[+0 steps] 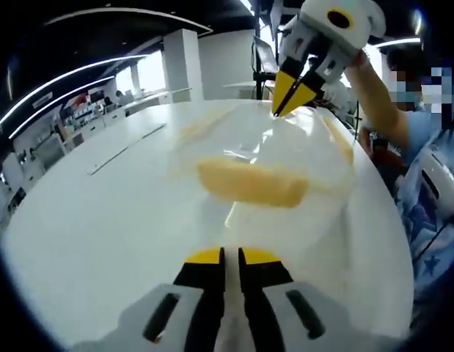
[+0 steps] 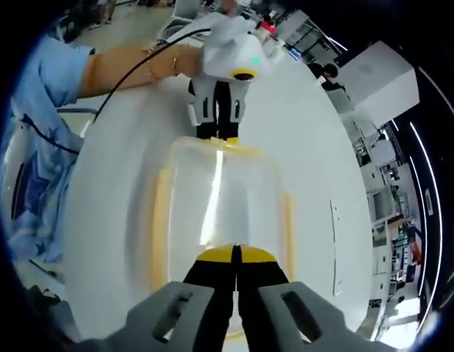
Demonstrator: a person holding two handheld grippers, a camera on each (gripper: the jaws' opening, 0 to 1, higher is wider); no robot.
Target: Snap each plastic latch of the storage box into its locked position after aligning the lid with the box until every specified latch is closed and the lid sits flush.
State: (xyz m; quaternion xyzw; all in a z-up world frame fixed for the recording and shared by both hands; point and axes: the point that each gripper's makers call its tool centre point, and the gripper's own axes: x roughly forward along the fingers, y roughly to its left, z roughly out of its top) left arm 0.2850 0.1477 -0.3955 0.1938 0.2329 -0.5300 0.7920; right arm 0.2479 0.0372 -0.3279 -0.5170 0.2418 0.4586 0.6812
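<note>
Bright, even indoor light in both views. Left gripper view: long ceiling light strips bow into arcs from fisheye distortion, and a window behind is blown out to white. The white worktop reads nearly overexposed, with little shadow on it. Glare streaks sit on the clear lid; the yellow latch beneath looks soft and smeared, out of focus. Right gripper view: one long white reflection runs down the lid. Straight lines curve hard toward the edges, and the far room at right is small and compressed. The near gripper bodies at the bottom look slightly soft.
</note>
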